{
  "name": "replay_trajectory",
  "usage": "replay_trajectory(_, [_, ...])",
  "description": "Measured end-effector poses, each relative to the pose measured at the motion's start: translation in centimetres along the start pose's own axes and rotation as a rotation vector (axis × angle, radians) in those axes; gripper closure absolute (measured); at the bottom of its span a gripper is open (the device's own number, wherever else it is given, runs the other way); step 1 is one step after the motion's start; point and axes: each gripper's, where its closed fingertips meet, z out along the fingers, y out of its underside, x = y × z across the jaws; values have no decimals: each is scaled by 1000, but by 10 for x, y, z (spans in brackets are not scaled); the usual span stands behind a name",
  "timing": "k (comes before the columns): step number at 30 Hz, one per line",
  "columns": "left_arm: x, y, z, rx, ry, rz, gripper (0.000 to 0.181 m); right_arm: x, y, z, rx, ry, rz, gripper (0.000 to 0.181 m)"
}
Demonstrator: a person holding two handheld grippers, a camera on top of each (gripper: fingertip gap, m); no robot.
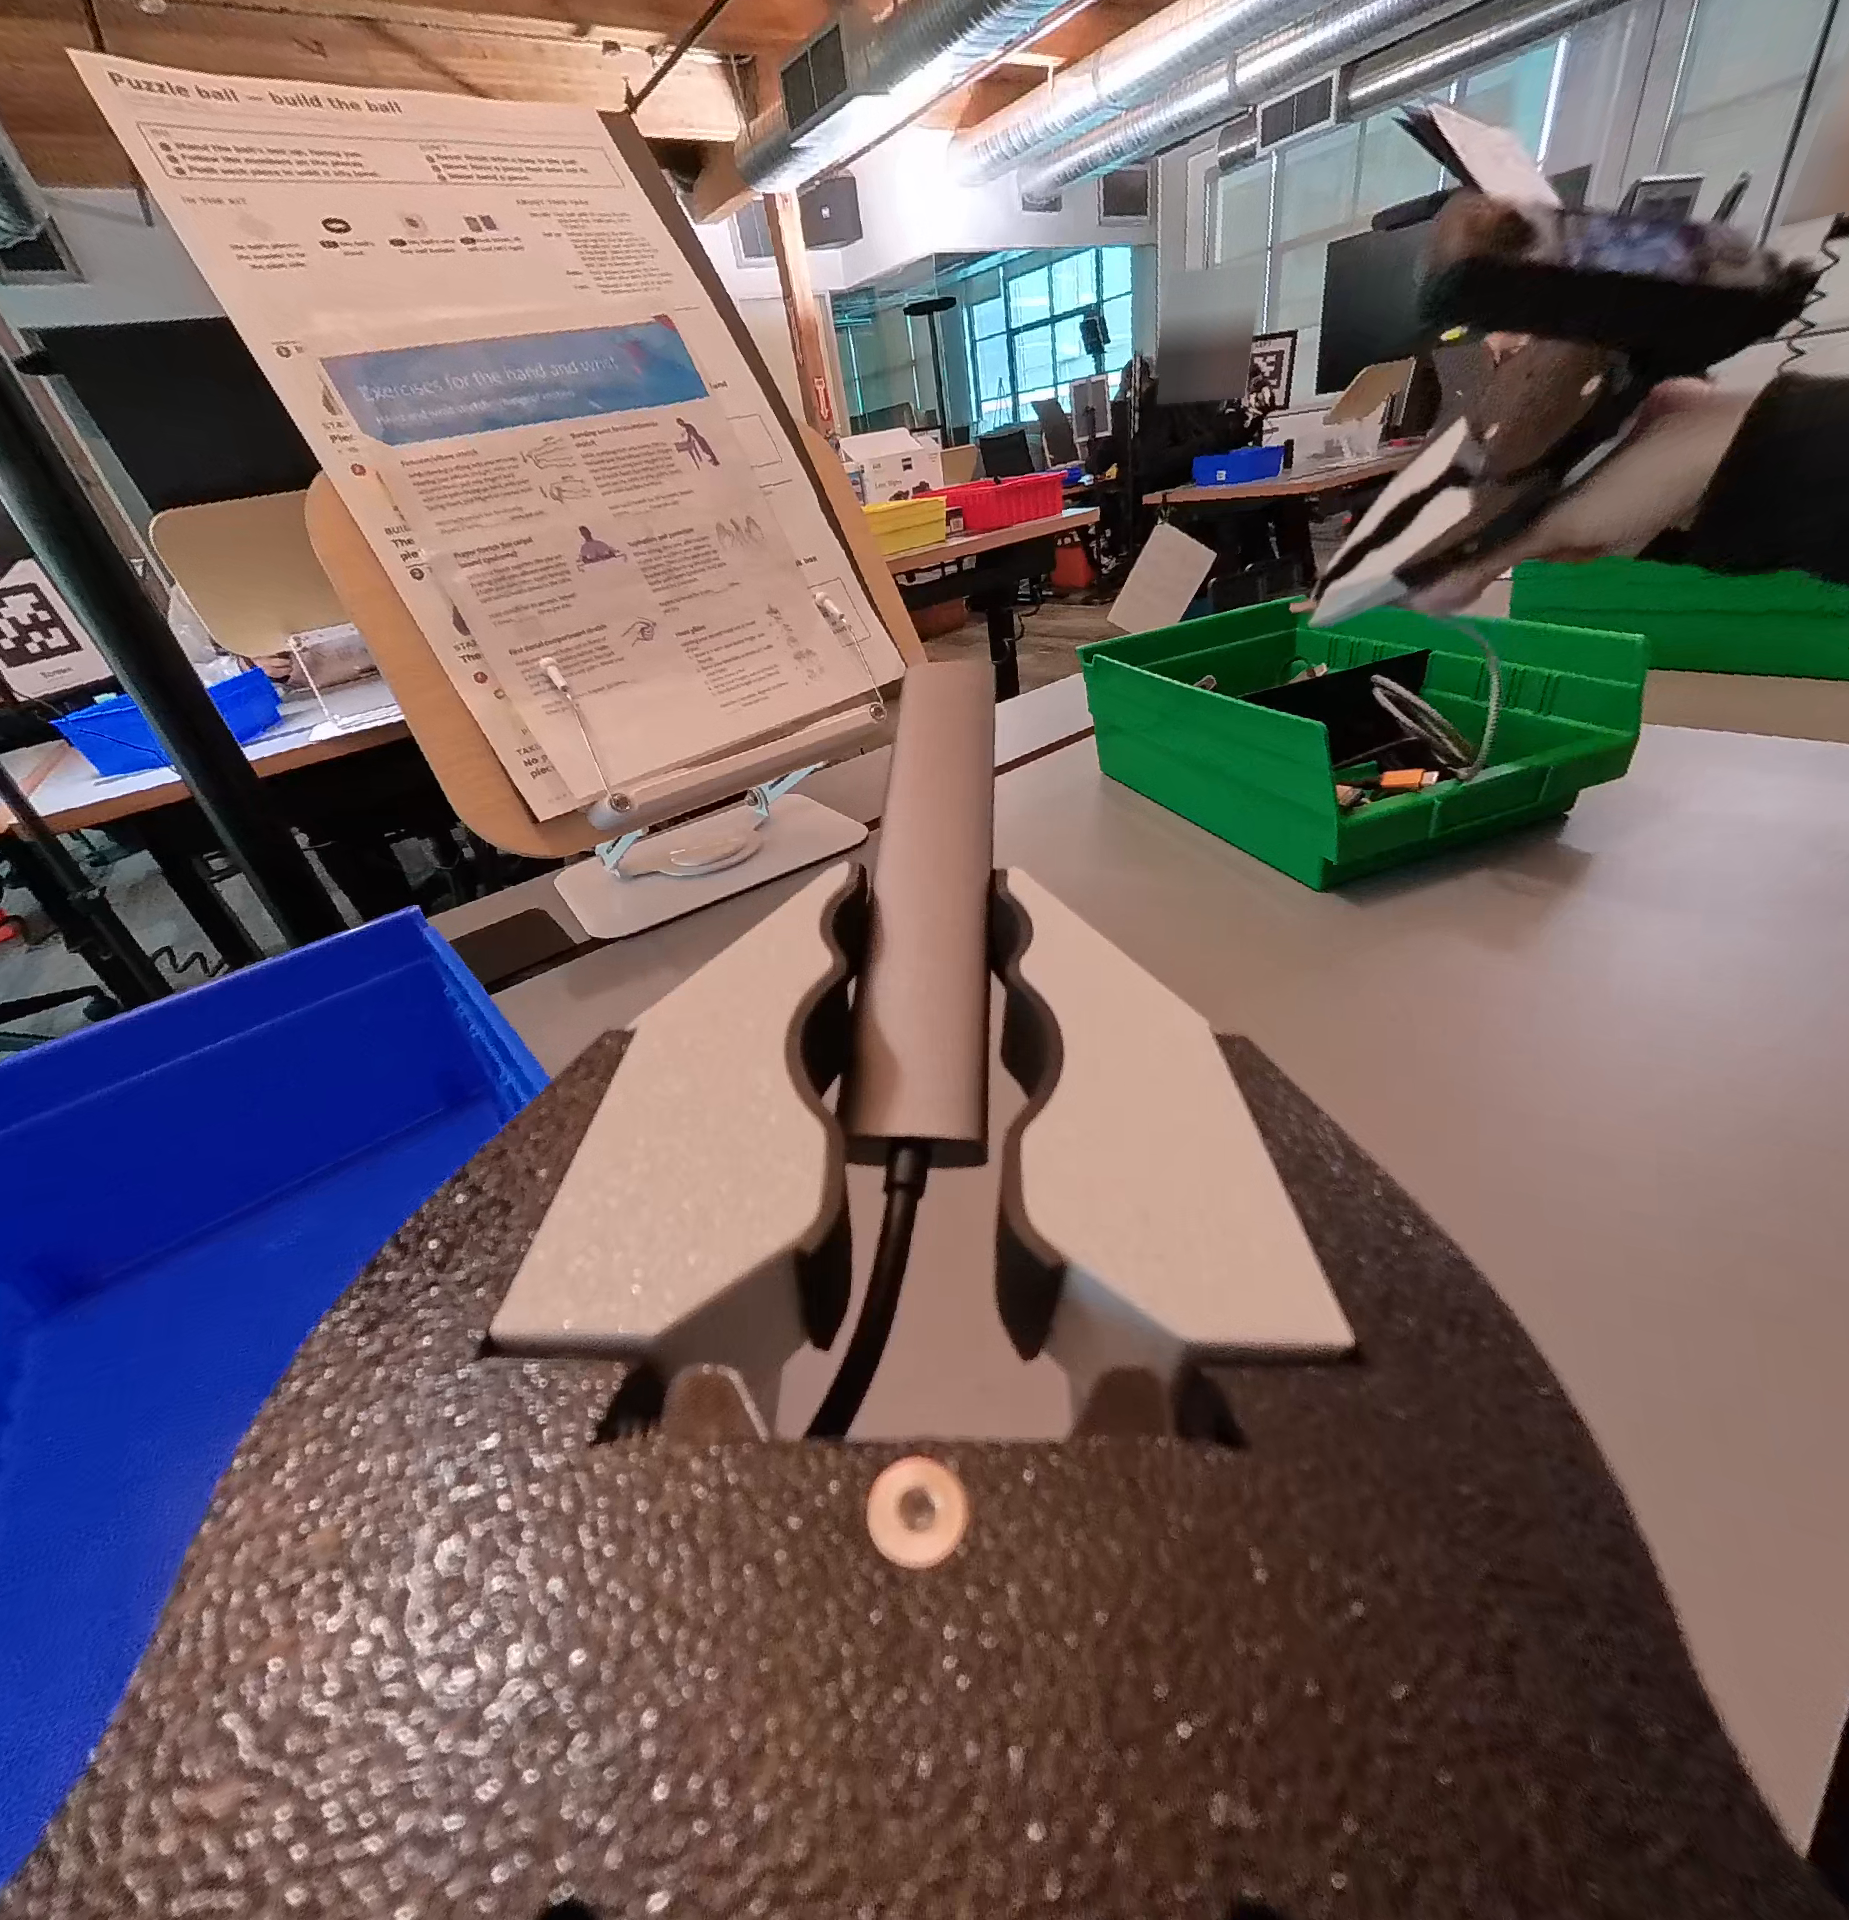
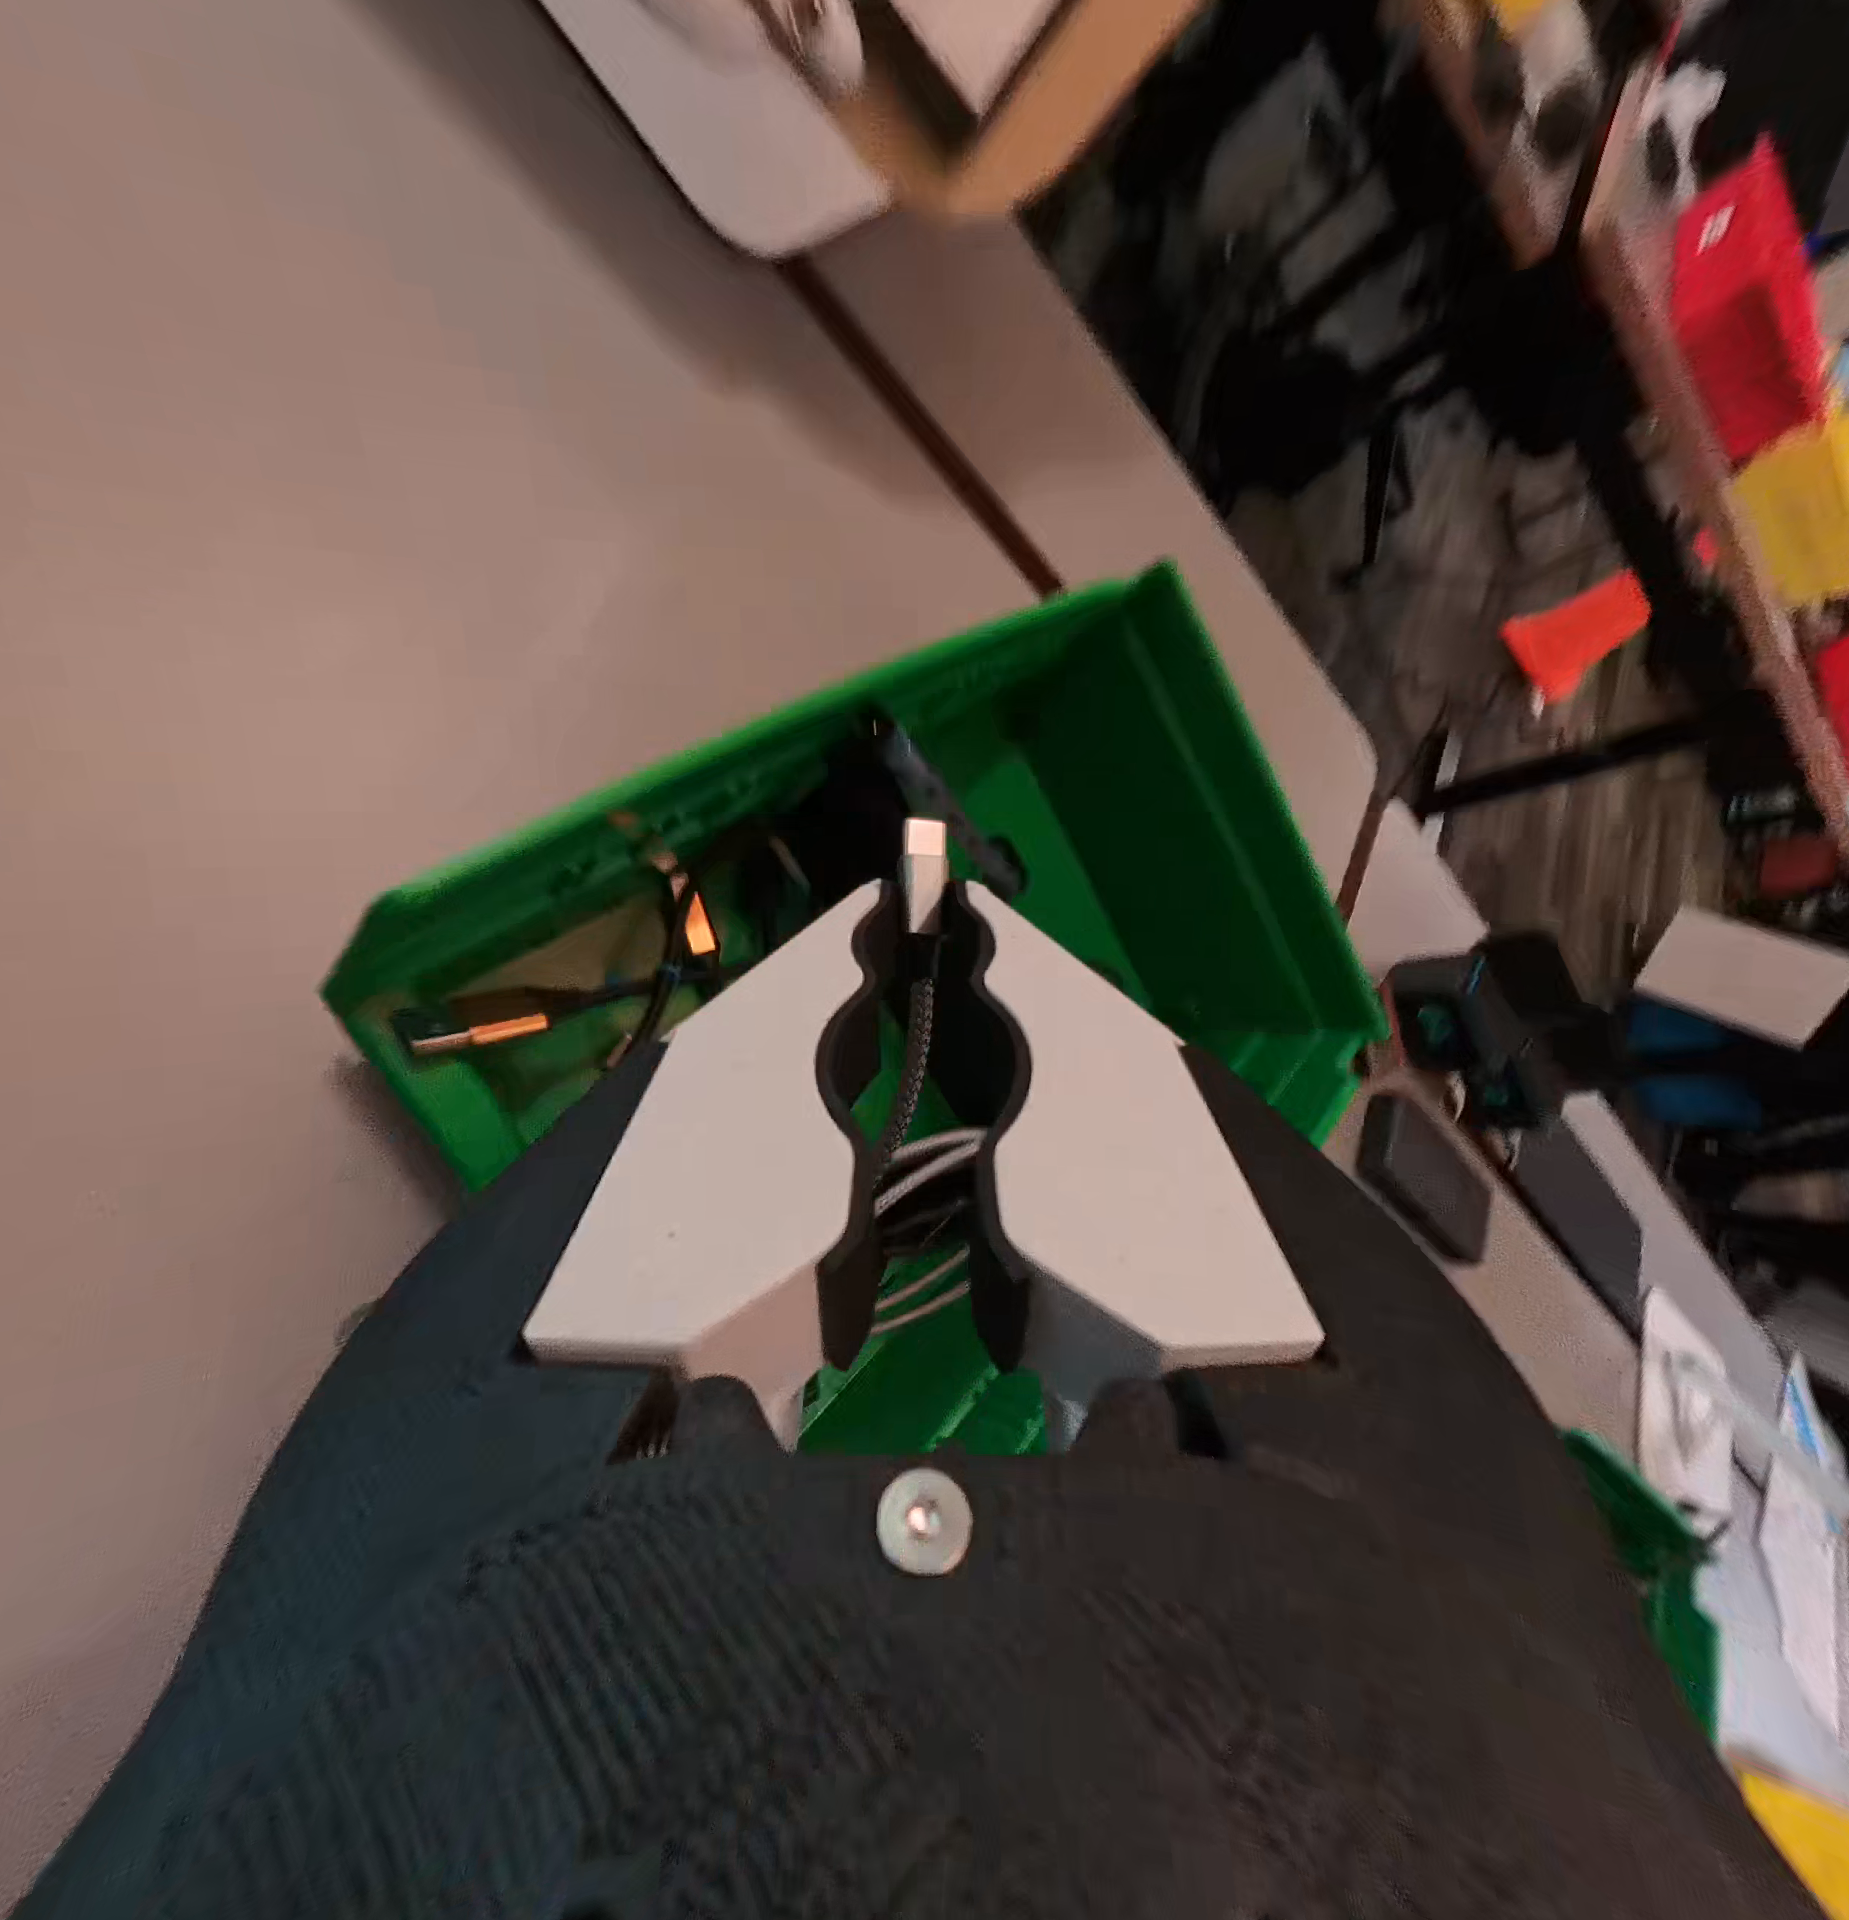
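Note:
My left gripper (image 1: 925, 904) is shut on a long grey metal hub (image 1: 930, 894) with a black cable (image 1: 878, 1278) running back from its near end. It holds the hub above the grey table (image 1: 1522, 1091). My right gripper (image 2: 922, 899) is shut on a silver plug (image 2: 920, 868) of a braided cable (image 2: 915, 1049), whose coils hang behind the fingers. It hovers over a green bin (image 2: 1159, 790) that holds more cables with orange plugs (image 2: 504, 1031). In the left wrist view the right gripper (image 1: 1346, 592) shows above the green bin (image 1: 1242, 748), the grey cable (image 1: 1486, 696) dangling into it.
A blue bin (image 1: 172, 1195) stands at the left edge of the table. A document stand with printed sheets (image 1: 546, 499) stands behind the hub. A second green bin (image 1: 1689, 613) sits at the far right. Desks with red and yellow bins (image 1: 961, 509) lie beyond. The left gripper's tips are roughly 40 centimeters from the right gripper's.

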Motion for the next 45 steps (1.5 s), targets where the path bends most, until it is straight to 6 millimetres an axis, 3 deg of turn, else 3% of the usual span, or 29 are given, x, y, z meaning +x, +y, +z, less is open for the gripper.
replay_trajectory(5, [-2, 3, 0, -7, 5, -10, 160, -23, 50, 31, -189, -122, 142, 175])
replay_trajectory(9, [-3, 6, 1, -11, 8, -22, 160, -17, 59, 32, -204, -77, 35, 152])
replay_trajectory(12, [-1, 8, 2, -16, 14, -30, 160, -7, 37, 22, -89, -58, 48, 135])
replay_trajectory(15, [1, 8, 3, -16, 18, -28, 160, 10, 7, 3, 59, -42, 114, 132])
replay_trajectory(17, [2, 7, 3, -14, 20, -24, 160, 19, -2, -11, 86, -16, 119, 131])
replay_trajectory(19, [4, 6, 3, -13, 32, -25, 160, 18, -16, -27, 130, -3, 122, 127])
replay_trajectory(20, [6, 7, 4, -12, 45, -29, 160, 6, -28, -37, 181, -44, 127, 124])
replay_trajectory(22, [14, 6, 5, 2, 93, -44, 160, -43, -58, -58, 308, -227, 160, 112])
replay_trajectory(25, [39, -2, 4, 73, 244, -16, 160, -150, -99, -104, 433, -742, 284, 83])
replay_trajectory(27, [64, -8, -3, 132, 362, 102, 160, -207, -122, -139, 480, -1083, 401, 85])
replay_trajectory(29, [87, -8, -10, 168, 442, 275, 160, -245, -137, -163, 457, -1341, 541, 92])
replay_trajectory(32, [109, -4, -14, 186, 490, 470, 160, -294, -136, -190, 300, -1641, 538, 99])
replay_trajectory(34, [116, 0, -13, 182, 495, 529, 161, -312, -133, -196, 247, -1684, 491, 106])
replay_trajectory(37, [121, 6, -11, 162, 503, 590, 161, -324, -132, -196, 198, -1688, 460, 117])
replay_trajectory(39, [122, 11, -9, 142, 495, 627, 161, -327, -132, -196, 180, -1695, 462, 126])
replay_trajectory(42, [122, 10, -7, 142, 477, 637, 161, -328, -135, -191, 196, -1676, 482, 167])
replay_trajectory(45, [120, 15, -4, 106, 455, 640, 161, -326, -135, -184, 251, -1626, 431, 173])
